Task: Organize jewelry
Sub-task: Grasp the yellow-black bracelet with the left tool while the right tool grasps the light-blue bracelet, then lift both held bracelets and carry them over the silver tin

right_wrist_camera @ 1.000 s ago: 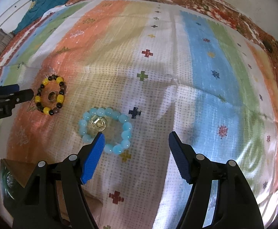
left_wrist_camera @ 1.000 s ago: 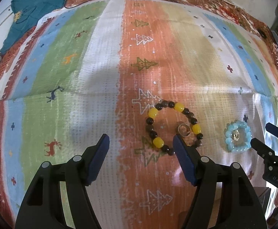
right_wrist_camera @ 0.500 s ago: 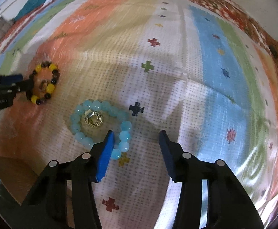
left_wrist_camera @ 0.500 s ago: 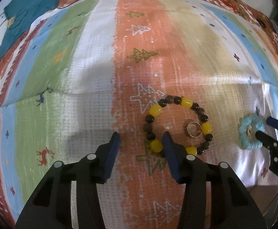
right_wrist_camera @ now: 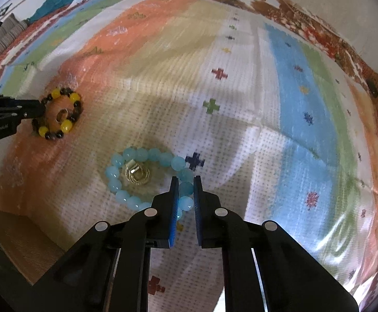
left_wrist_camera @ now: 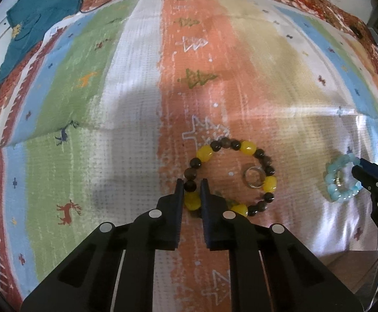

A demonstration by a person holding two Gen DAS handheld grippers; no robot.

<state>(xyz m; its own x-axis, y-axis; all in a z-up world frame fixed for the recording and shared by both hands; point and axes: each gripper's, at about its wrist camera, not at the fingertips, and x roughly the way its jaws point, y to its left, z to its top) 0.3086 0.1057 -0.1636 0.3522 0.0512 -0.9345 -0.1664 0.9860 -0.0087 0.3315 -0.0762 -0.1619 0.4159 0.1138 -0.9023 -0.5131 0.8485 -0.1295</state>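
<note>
yellow-and-brown bracelet (left_wrist_camera: 234, 176) in left tool (left_wrist_camera: 191, 186), its side lettering blurred

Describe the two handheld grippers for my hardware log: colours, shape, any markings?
Both match. The left gripper and right gripper have black plastic bodies with angular cut-out linkage arms and round silver pivot pins. Each ends in two flat, straight fingers faced with blue pads. White lettering runs along the left gripper's side in the right wrist view, too blurred to read. No cables or sleeves show.
</note>
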